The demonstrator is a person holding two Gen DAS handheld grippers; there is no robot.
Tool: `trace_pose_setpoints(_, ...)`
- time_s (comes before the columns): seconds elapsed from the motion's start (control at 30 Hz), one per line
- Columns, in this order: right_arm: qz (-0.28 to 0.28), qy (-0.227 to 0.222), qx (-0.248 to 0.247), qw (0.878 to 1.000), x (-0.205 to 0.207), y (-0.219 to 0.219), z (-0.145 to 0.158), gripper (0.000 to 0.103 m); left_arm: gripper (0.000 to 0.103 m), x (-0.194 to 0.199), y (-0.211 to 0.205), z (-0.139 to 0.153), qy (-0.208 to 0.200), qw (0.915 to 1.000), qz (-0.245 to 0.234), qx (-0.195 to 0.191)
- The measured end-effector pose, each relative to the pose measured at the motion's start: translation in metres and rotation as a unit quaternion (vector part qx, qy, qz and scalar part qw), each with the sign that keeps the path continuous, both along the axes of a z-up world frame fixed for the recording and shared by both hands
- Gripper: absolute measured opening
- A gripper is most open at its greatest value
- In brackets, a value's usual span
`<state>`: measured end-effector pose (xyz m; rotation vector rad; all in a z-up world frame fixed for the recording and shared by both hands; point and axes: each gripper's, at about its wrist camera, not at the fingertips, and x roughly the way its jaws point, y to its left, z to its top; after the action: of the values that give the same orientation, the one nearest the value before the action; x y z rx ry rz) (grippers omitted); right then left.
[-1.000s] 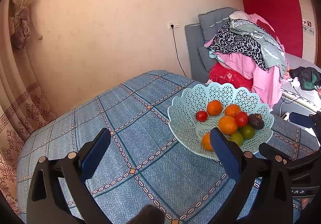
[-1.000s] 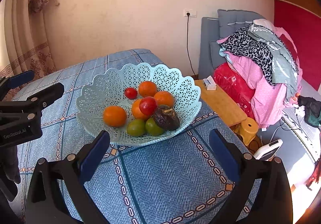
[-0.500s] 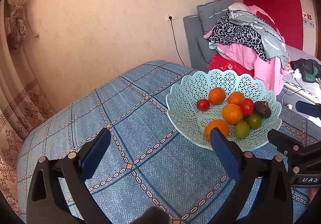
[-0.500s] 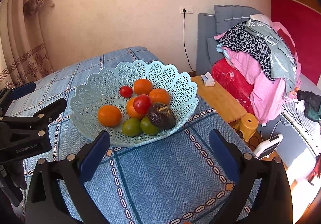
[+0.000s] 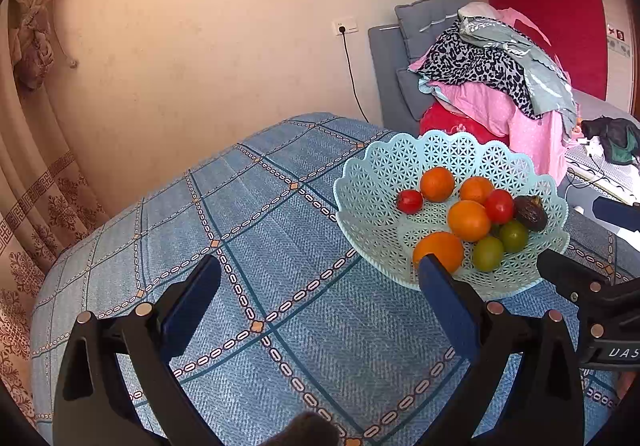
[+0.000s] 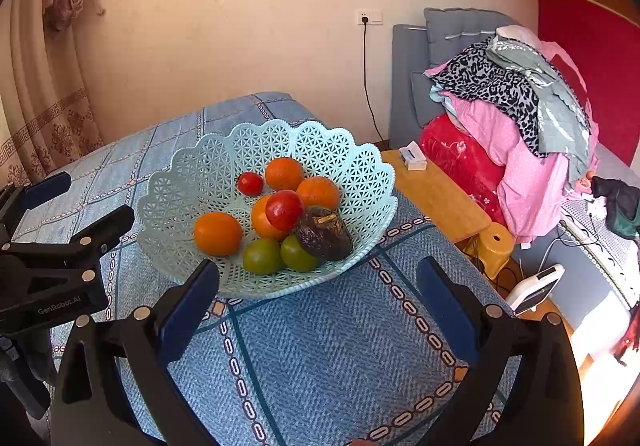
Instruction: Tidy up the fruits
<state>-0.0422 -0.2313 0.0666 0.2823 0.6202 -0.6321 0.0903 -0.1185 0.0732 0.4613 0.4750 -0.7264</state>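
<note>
A pale blue lattice basket [image 5: 368,202] [image 6: 188,182] stands on the blue patterned tablecloth [image 5: 256,246] [image 6: 332,338]. It holds several oranges [image 6: 218,233], two red tomatoes [image 6: 285,209], two green fruits [image 6: 262,256] and a dark wrinkled avocado [image 6: 325,233]. My left gripper [image 5: 320,292] hovers open over the cloth, left of and nearer than the basket. Just in front of the basket, my right gripper [image 6: 318,286] also hangs open. Neither holds anything. Each gripper shows at the edge of the other's view.
A wooden side table [image 6: 436,194] with a small white box [image 6: 414,160] stands right of the table. Behind it a grey sofa [image 6: 416,66] carries a pile of clothes [image 6: 516,102]. A yellow stool [image 6: 494,246] and cables lie on the floor. Curtains [image 5: 36,182] hang at left.
Both views have shifted a little: the basket sits slightly further from the left gripper's right finger, and the right gripper has edged closer to the basket. Both grippers stayed open.
</note>
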Motion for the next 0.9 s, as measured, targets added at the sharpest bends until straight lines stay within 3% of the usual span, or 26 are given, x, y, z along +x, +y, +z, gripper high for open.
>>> trace_pose_setpoints(0.23,-0.014,0.014,-0.038,0.999,0.003,0.01,0.003,0.098,0.1,0.0,0.0,0.001,-0.002,1.0,-0.001,0.0)
trace_pose_setpoints(0.9,-0.022,0.009,-0.005,1.0,0.002,0.0,0.0,0.098,0.1,-0.001,0.002,0.002,-0.002,1.0,0.002,-0.002)
